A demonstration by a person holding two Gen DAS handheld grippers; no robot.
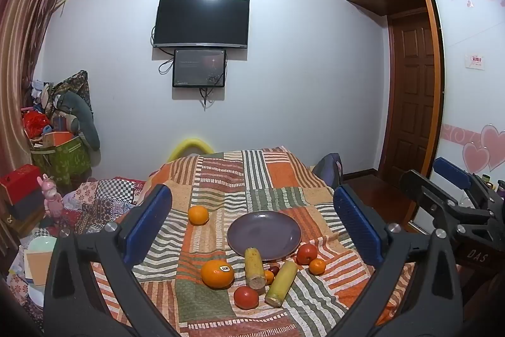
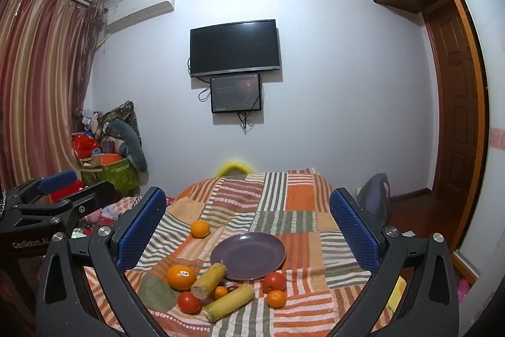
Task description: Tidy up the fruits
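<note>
An empty purple plate (image 1: 264,234) (image 2: 248,255) lies on a striped patchwork cloth. In front of it sit a large orange with a sticker (image 1: 217,273) (image 2: 181,277), two corn pieces (image 1: 255,267) (image 1: 281,283) (image 2: 209,279) (image 2: 229,303), two tomatoes (image 1: 246,297) (image 1: 306,253) (image 2: 189,302) (image 2: 274,281), a small mandarin (image 1: 317,266) (image 2: 276,298) and a tiny orange fruit (image 1: 269,277) (image 2: 220,292). Another orange (image 1: 198,215) (image 2: 200,228) lies alone behind left. My left gripper (image 1: 252,226) and right gripper (image 2: 247,234) hover open above the near edge, holding nothing.
The cloth-covered surface (image 1: 284,176) drops off at left to clutter: patterned fabrics (image 1: 104,201), a pink toy (image 1: 52,198), boxes and a green bag (image 1: 63,160). A dark bag (image 1: 329,169) sits at the far right corner. A wooden door (image 1: 410,97) stands at the right.
</note>
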